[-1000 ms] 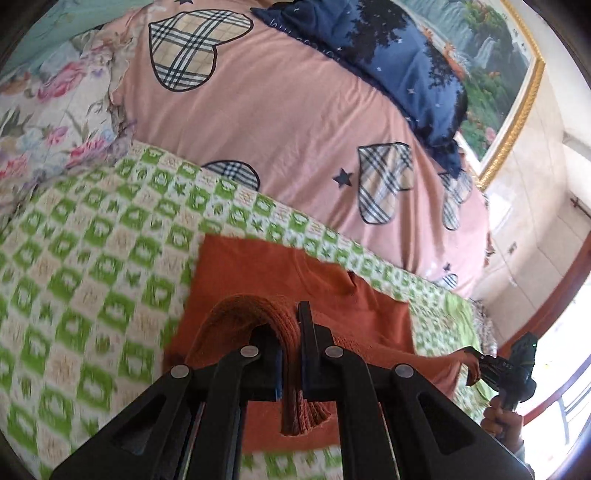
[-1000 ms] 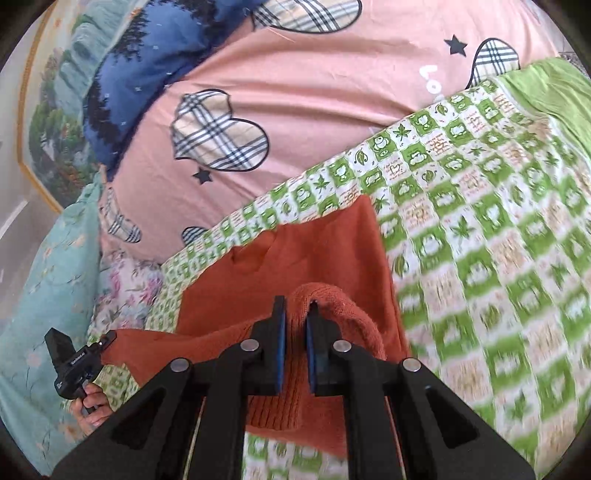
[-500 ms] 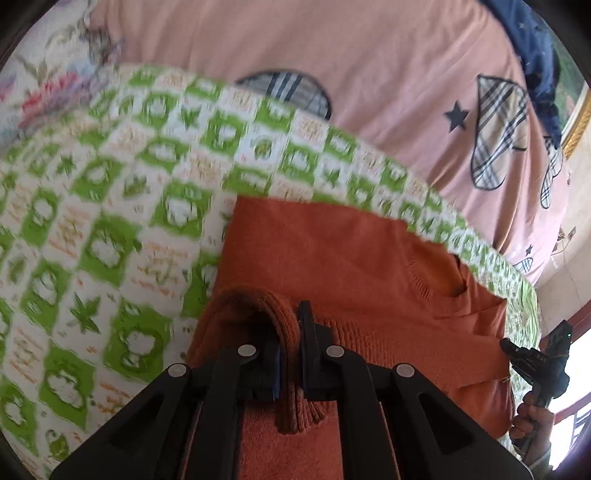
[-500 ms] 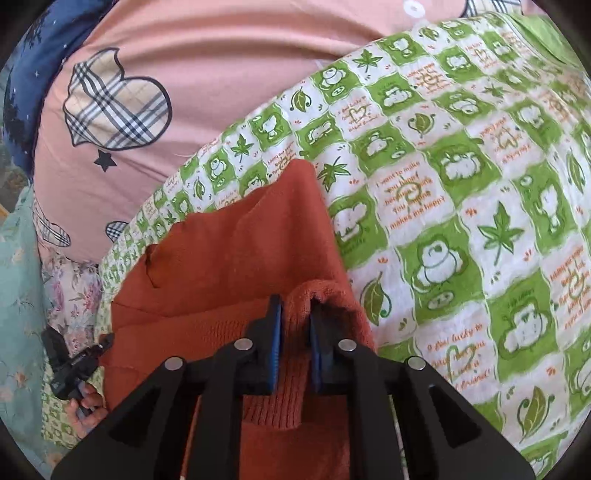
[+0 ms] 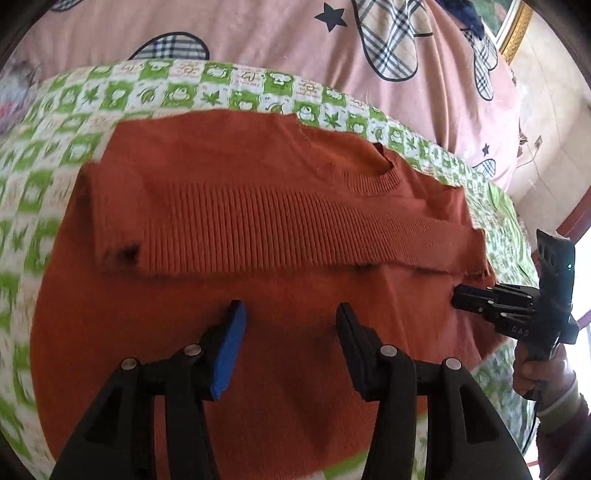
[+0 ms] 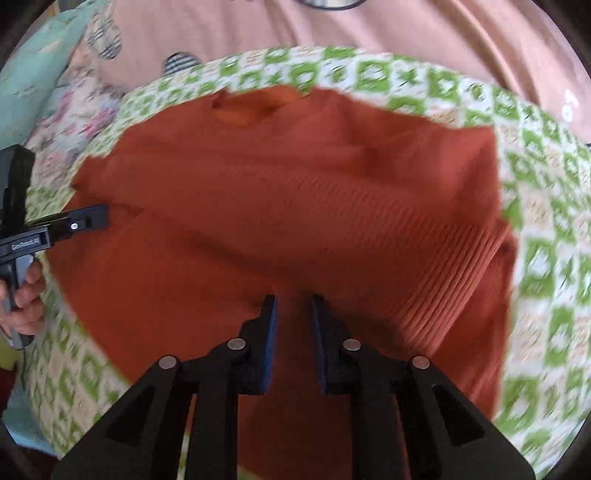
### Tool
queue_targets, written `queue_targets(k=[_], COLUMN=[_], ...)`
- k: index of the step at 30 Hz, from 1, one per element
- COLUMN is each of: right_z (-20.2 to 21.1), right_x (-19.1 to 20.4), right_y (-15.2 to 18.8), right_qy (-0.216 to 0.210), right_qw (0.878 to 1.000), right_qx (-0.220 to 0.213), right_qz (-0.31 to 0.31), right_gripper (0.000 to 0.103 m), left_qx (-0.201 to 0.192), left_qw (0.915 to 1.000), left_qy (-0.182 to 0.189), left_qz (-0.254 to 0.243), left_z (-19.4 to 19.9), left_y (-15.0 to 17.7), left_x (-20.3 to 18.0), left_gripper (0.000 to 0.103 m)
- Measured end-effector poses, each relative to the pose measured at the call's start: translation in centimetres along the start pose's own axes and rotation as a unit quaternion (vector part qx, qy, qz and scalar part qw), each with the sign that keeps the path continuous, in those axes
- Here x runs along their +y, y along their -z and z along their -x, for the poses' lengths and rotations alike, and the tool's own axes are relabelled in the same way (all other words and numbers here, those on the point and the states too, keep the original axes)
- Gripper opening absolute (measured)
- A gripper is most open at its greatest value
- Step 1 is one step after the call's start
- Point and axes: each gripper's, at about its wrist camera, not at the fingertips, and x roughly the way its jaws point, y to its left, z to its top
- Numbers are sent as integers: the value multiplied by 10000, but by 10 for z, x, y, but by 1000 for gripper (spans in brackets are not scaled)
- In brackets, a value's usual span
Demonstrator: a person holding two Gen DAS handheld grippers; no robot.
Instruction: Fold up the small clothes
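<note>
A small rust-orange knit sweater (image 5: 280, 229) lies on the green-and-white checked blanket (image 5: 110, 96), its ribbed hem band (image 5: 295, 229) folded up over the body towards the neckline. My left gripper (image 5: 288, 314) is open and empty just above the sweater's near fold. My right gripper (image 6: 293, 301) is open, jaws a small way apart, empty, over the sweater (image 6: 295, 206) near the ribbed edge (image 6: 450, 280). The right gripper also shows in the left wrist view (image 5: 458, 297) at the sweater's right edge. The left gripper shows in the right wrist view (image 6: 105, 216) at the sweater's left edge.
A pink quilt with plaid hearts (image 5: 258, 37) lies behind the blanket. A floral and teal pillow (image 6: 44, 74) sits at the left. A gold-framed picture (image 5: 517, 29) hangs on the wall at right. Both views are blurred by motion.
Both grippers carried the sweater's hem forward over the body, then opened and let it go. The hem now lies folded flat on the sweater.
</note>
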Motion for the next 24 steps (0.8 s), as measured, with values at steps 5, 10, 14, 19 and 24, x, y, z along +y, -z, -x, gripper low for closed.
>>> queue_targets(k=[5, 10, 14, 19, 24], right_z=[21, 47, 60, 71, 72], right_x=[-63, -104, -99, -101, -72], right_y=[-54, -67, -43, -14, 24], right_qy=[573, 548, 600, 409, -49], right_qw=[9894, 9719, 9696, 9639, 9646], right_qx=[-888, -1377, -1507, -1504, -1340], right_qz=[-999, -1831, -1830, -2158, -2272], right_gripper=[18, 20, 20, 21, 21], left_qx=[-112, -623, -877, -818, -844], left_qw=[9990, 9925, 9855, 9831, 9809], left_qy=[-436, -886, -894, -752, -315], left_qz=[20, 571, 1145, 1458, 1722], left_z=[-14, 10, 41, 67, 94], left_y=[-66, -110, -91, -36, 30], left_x=[20, 58, 86, 94, 68], left_gripper=[48, 58, 61, 61, 62])
